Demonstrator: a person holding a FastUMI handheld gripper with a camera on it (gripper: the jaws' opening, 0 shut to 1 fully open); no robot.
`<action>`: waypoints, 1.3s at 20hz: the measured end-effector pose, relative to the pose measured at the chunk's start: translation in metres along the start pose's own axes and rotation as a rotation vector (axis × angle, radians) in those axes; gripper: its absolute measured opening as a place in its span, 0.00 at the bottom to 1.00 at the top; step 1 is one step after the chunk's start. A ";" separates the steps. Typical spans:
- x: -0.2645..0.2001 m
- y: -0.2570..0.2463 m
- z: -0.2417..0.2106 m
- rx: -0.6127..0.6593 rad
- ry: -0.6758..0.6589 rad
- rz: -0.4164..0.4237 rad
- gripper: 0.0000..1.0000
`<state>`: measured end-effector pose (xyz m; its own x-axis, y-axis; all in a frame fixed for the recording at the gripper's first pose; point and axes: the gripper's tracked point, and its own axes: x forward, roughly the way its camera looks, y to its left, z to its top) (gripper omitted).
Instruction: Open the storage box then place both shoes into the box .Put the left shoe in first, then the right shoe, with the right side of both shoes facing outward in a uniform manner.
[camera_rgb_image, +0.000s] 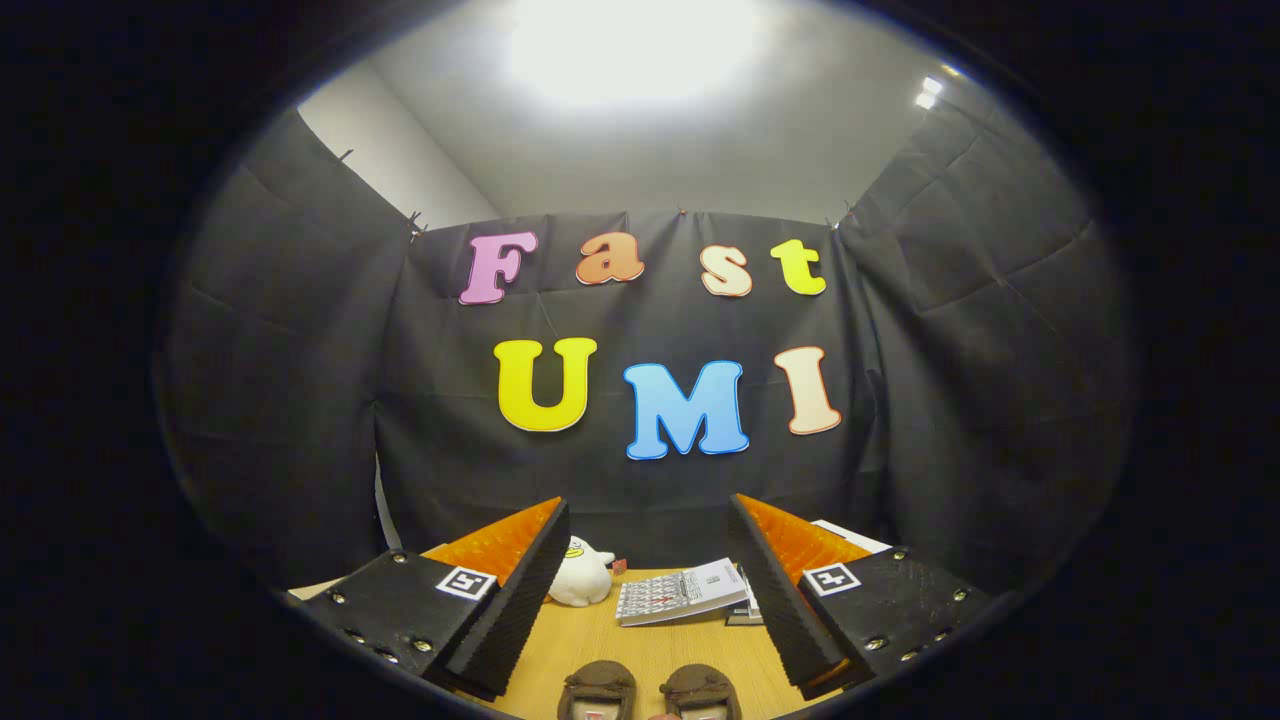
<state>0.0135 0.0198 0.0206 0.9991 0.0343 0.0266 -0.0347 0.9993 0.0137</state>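
While spread wide and empty, gripper above two rounded brown suede-like shoes on smooth wooden table.

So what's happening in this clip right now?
A handheld gripper hangs open above a wooden table, holding nothing. A pair of brown shoes sits side by side between its fingers, close in. Beyond them lie a grey calculator and a small white plush toy. Neither shoe is being gripped.
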 end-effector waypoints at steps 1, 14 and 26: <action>-0.001 0.004 -0.001 -0.002 0.003 0.006 0.96; -0.015 0.030 -0.030 0.114 0.059 0.067 0.96; -0.019 0.088 -0.119 0.477 0.331 0.173 0.98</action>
<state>-0.0051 0.1089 -0.0974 0.9302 0.2748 -0.2434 -0.1284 0.8647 0.4856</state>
